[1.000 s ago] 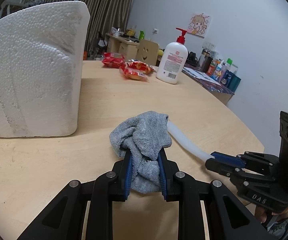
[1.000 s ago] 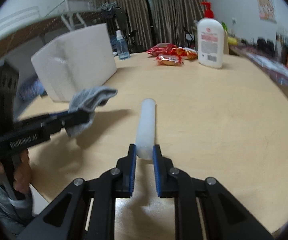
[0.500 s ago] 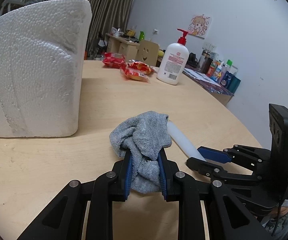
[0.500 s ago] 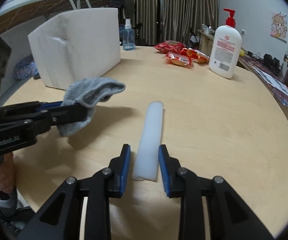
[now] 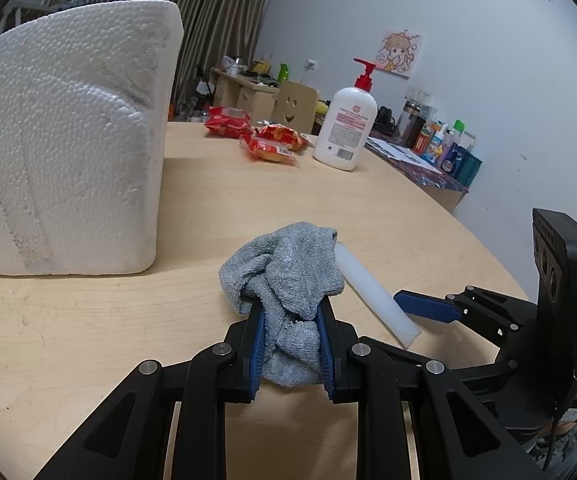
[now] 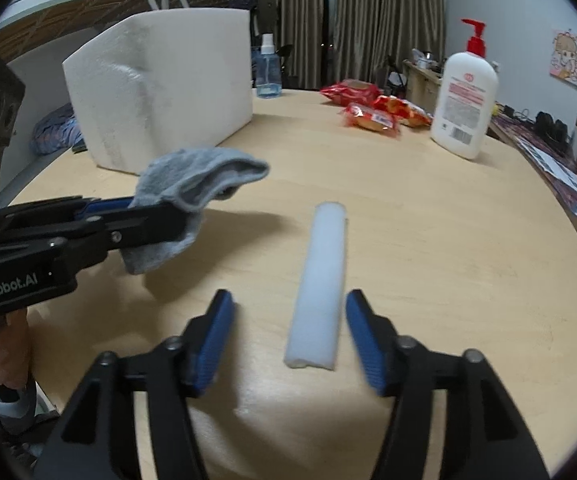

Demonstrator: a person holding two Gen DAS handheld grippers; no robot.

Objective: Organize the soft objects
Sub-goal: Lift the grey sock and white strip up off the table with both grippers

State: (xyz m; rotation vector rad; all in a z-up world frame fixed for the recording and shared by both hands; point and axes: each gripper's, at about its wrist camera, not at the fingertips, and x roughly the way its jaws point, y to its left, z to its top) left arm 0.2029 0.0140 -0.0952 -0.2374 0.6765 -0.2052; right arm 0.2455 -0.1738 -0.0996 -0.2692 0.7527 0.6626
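Observation:
My left gripper (image 5: 291,316) is shut on a crumpled grey sock (image 5: 284,276), held just above the wooden table (image 5: 88,340); in the right wrist view the same sock (image 6: 192,180) hangs from the left gripper (image 6: 168,220) at the left. A white foam tube (image 6: 324,276) lies flat on the table, its near end between the blue pads of my right gripper (image 6: 288,332). Those jaws are opening and neither pad touches the tube. In the left wrist view the tube (image 5: 372,296) lies to the right of the sock, with the right gripper (image 5: 420,320) at its near end.
A large white styrofoam block (image 5: 64,176) stands at the left. Further back lie red snack packets (image 5: 256,136) and a white pump bottle (image 5: 346,124). A small blue spray bottle (image 6: 267,68) stands behind the block. The table edge curves off at the right.
My right gripper let go of the foam tube: its jaws went from shut on the tube's end to wide apart, and the tube now rests on the table. The left gripper with the sock stayed put.

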